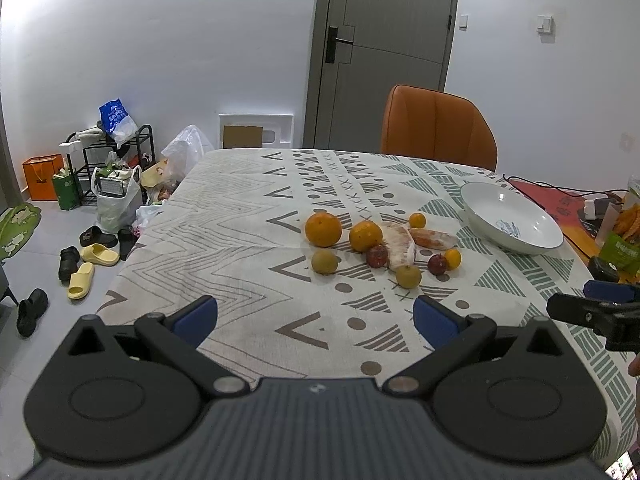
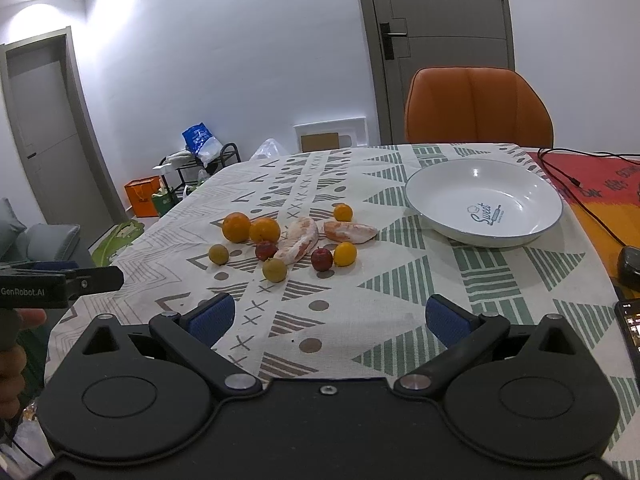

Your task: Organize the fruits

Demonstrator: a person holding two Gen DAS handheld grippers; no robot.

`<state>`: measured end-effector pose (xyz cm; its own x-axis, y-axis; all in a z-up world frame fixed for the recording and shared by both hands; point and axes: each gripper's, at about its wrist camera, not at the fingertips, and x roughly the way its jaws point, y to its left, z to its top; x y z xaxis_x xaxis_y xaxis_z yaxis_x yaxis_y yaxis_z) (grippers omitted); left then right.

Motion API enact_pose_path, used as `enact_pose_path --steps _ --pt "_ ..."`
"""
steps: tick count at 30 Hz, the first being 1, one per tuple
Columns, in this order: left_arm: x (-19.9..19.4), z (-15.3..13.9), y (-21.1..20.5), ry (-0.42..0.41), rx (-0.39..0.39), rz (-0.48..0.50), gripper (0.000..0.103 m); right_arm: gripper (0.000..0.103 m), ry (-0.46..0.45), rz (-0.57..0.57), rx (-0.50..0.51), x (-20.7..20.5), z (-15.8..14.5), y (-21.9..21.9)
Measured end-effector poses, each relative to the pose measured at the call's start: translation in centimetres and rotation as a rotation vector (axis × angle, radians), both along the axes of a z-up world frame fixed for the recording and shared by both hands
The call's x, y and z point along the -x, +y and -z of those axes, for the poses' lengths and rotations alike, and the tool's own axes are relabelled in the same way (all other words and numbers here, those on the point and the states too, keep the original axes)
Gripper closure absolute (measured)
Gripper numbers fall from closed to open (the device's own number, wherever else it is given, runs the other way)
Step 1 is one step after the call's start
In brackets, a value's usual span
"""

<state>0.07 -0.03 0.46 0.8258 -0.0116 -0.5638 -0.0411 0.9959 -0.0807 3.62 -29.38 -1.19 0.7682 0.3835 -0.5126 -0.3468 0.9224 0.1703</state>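
Note:
A cluster of fruit lies mid-table on a patterned cloth: two big oranges (image 1: 323, 229) (image 2: 236, 227), two peeled pomelo segments (image 1: 399, 245) (image 2: 299, 240), small oranges (image 2: 345, 254), two dark red fruits (image 2: 321, 259) and two greenish-brown ones (image 1: 324, 261). An empty white bowl (image 1: 512, 236) (image 2: 440, 224) sits to the right of the fruit. My left gripper (image 1: 316, 316) hovers open over the near cloth, well short of the fruit. My right gripper (image 2: 330, 318) is open too, nothing between its blue pads. Each gripper shows at the edge of the other's view.
An orange chair (image 1: 438, 128) stands behind the table's far edge. A red mat with black cables (image 2: 580, 184), snack packets (image 1: 624, 240) and a phone (image 2: 632, 332) crowd the right side. Shoes, bags and a rack (image 1: 116, 160) clutter the floor at left.

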Motion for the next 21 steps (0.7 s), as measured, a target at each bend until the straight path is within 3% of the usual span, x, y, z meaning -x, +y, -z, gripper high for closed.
enact_pose_path --steps 21 --pt "-0.23 -0.15 -0.26 -0.002 -0.002 0.006 0.0 0.0 -0.001 -0.008 0.008 -0.23 0.04 0.14"
